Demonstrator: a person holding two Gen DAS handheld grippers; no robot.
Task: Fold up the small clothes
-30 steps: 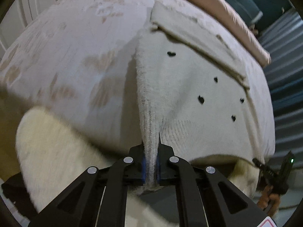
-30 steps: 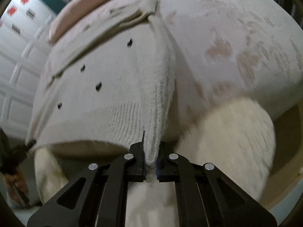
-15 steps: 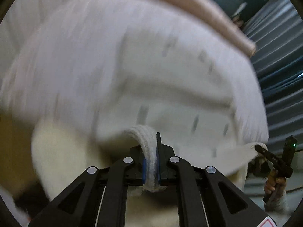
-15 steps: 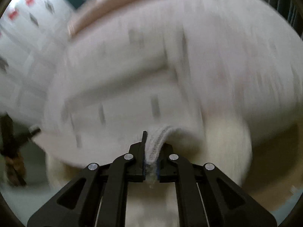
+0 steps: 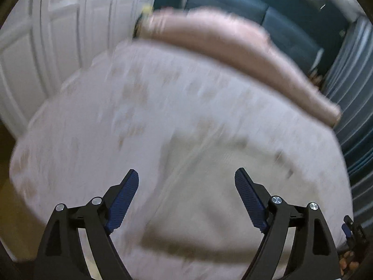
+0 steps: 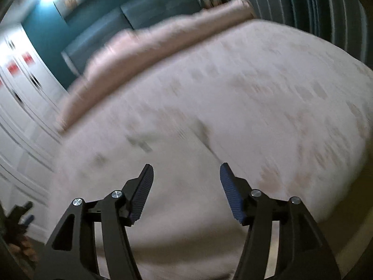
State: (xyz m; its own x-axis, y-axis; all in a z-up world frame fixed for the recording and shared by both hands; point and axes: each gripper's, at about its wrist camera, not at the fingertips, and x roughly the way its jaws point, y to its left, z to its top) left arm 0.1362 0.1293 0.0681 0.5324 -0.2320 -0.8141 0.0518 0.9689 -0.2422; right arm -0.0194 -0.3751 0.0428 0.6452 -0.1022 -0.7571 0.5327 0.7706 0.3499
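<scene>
Counts: two grippers, one sweater, one bed, one pink blanket, one row of white cupboard doors.

Left gripper (image 5: 186, 175): jaws opening, blue ribbed pads (image 5: 123, 203) wide apart, nothing between them. It hangs above the bed, pointing steeply down.

Right gripper (image 6: 185, 169): jaws also opening, gap narrower than the left's, pads (image 6: 141, 193) bare, nothing pinched.

Cream sweater (image 5: 221, 186): one garment, lying on the pale bedspread (image 5: 81, 128) near the front edge of the bed, below and ahead of both grippers and touched by neither. In the right wrist view it shows as a paler patch (image 6: 144, 163) with a few dark smears on it.

Pink blanket (image 5: 233, 46): one long roll across the far side of the bed; also seen from the right wrist (image 6: 163, 39).

White cupboard doors (image 5: 46, 35): to the left of the bed.

Hard to read: both views are heavily motion-blurred. The sweater's outline, folds and edges cannot be traced, and how many layers it lies in cannot be told. The dark marks on it are streaks, not countable. The bedspread's brown pattern is smeared. The right gripper appears only as a cut-off dark sliver at the lower right rim of the left view, with part of a hand (image 5: 347, 261) below it. The near bed edge is hidden behind the gripper arms.
</scene>
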